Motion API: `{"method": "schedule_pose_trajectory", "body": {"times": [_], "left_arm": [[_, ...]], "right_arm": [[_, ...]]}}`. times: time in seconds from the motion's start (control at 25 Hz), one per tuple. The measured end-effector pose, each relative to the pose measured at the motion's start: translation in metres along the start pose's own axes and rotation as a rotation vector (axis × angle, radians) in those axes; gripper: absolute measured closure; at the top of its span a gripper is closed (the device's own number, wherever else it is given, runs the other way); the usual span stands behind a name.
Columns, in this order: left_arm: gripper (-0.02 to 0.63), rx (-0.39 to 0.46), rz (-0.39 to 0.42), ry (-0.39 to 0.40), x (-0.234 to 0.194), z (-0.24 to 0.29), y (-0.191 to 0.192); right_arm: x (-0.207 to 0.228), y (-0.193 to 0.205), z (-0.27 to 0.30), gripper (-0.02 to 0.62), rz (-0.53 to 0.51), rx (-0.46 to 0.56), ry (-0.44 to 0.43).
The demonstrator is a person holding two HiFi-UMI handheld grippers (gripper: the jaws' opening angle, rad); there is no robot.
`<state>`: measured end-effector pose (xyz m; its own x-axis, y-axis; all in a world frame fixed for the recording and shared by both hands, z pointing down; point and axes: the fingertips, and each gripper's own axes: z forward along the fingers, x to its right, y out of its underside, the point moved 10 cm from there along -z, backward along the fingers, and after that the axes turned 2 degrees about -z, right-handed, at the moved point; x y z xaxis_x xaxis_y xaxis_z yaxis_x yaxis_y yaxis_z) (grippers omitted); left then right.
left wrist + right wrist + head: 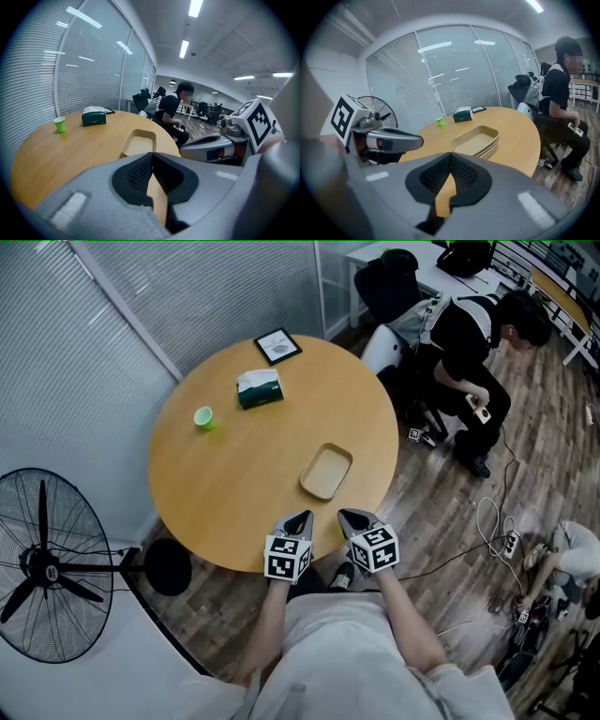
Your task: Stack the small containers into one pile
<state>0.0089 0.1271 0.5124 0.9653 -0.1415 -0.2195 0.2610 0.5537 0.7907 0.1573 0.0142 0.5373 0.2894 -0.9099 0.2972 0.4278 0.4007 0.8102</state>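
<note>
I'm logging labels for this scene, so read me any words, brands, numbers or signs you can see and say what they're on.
Nothing here reads as text.
Green tissue box: any print too blurred.
Dark-framed panel: too small.
Left marker cube and right marker cube: square patterns, no letters.

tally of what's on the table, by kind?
green cup: 1
tissue box: 1
black-framed flat panel: 1
pile of beige containers: 1 (nested; can't tell how many are in it)
Total: 4 items, counting the pile as one
</note>
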Motion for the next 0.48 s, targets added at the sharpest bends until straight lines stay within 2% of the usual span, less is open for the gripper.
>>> {"method": "schedule_pose_trajectory", "body": {"times": [0.48], "left_arm": [[0.6, 0.018, -0.017, -0.027, -0.0054, -0.0011, -0.0052]], "right_arm": [[-0.0001, -0.0055, 0.0042, 0.597, -0.025, -0.011, -0.02]]}}
